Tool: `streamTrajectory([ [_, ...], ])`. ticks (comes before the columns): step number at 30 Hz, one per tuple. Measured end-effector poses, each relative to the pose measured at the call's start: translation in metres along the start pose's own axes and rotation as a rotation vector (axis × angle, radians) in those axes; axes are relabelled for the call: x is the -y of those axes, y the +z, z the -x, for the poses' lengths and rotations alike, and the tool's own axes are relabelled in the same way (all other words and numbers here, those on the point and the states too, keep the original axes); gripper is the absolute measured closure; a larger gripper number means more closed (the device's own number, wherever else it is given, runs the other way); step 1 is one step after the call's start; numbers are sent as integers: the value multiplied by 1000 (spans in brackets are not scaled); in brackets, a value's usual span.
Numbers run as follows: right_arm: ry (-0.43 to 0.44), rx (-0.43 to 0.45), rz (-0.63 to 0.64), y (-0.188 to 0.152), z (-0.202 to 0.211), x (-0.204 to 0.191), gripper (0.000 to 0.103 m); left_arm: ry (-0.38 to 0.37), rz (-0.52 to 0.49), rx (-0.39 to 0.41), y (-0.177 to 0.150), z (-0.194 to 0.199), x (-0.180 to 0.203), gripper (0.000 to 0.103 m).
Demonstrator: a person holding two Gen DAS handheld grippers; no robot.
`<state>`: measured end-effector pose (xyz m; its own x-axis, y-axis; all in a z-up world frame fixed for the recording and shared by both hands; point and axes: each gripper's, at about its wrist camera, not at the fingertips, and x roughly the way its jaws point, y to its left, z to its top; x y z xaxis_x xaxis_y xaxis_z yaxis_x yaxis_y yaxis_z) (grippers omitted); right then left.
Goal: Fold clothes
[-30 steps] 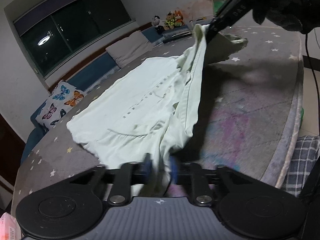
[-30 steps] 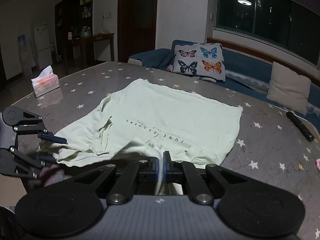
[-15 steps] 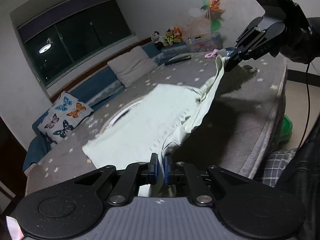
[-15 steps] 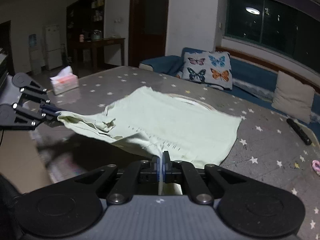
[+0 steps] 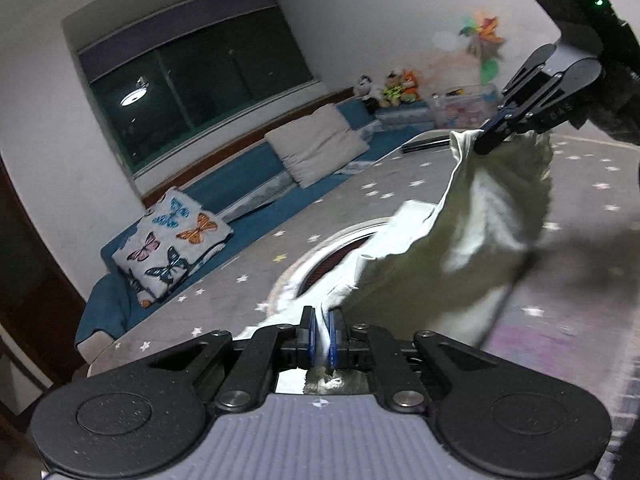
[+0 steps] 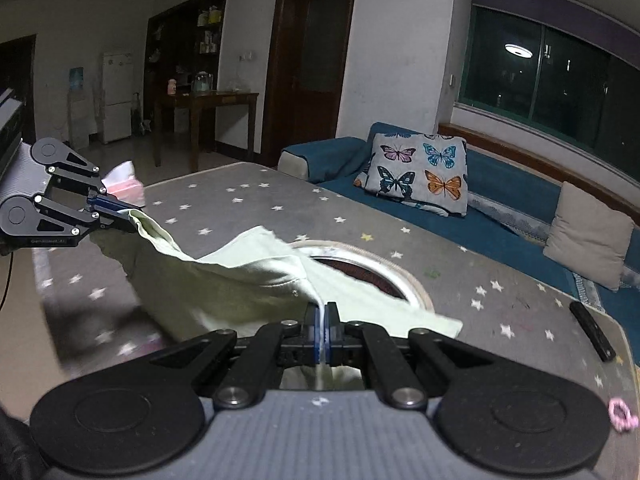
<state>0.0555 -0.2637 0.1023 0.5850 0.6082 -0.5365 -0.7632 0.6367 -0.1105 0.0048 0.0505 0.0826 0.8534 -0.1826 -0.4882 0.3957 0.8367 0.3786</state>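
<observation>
A pale green T-shirt hangs stretched between my two grippers, lifted off the grey star-patterned cover. My left gripper is shut on one edge of the shirt. My right gripper is shut on the other edge. In the right wrist view the shirt sags from the left gripper at far left down to my right fingers. In the left wrist view the right gripper holds the shirt high at upper right. A round white-rimmed opening in the cover shows behind the shirt.
A butterfly cushion and a beige pillow lie on the blue sofa behind. A black remote and a pink hair tie lie at the cover's right. A pink tissue box sits at its far left.
Both grippers have lifted the shirt off the cover, so it now hangs between them. The round opening underneath has come into view.
</observation>
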Motion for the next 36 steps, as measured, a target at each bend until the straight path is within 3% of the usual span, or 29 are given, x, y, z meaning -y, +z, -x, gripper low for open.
streamTrajectory([
  [11,-13,-154,-54,44,-153,78,101,-39,68,-170,7,-152,-65,96],
  [16,-34,-225,-131,29,-213,103,101,-21,140,-217,0,-196,-83,95],
  [21,-85,-233,-226,5,-251,117,98,26,243,-243,-9,-216,-96,85],
  [23,-88,-226,-272,-1,-257,124,91,45,285,-253,-12,-224,-102,73],
  [26,-101,-202,-303,-2,-251,132,86,71,344,-264,-16,-234,-111,65],
  [30,-119,-169,-325,5,-225,144,82,79,388,-219,-12,-210,-119,63],
  [32,-117,-164,-340,7,-210,149,74,76,407,-196,-10,-196,-123,55],
  [36,-105,-172,-372,-3,-179,147,73,64,458,-180,-14,-165,-122,54],
])
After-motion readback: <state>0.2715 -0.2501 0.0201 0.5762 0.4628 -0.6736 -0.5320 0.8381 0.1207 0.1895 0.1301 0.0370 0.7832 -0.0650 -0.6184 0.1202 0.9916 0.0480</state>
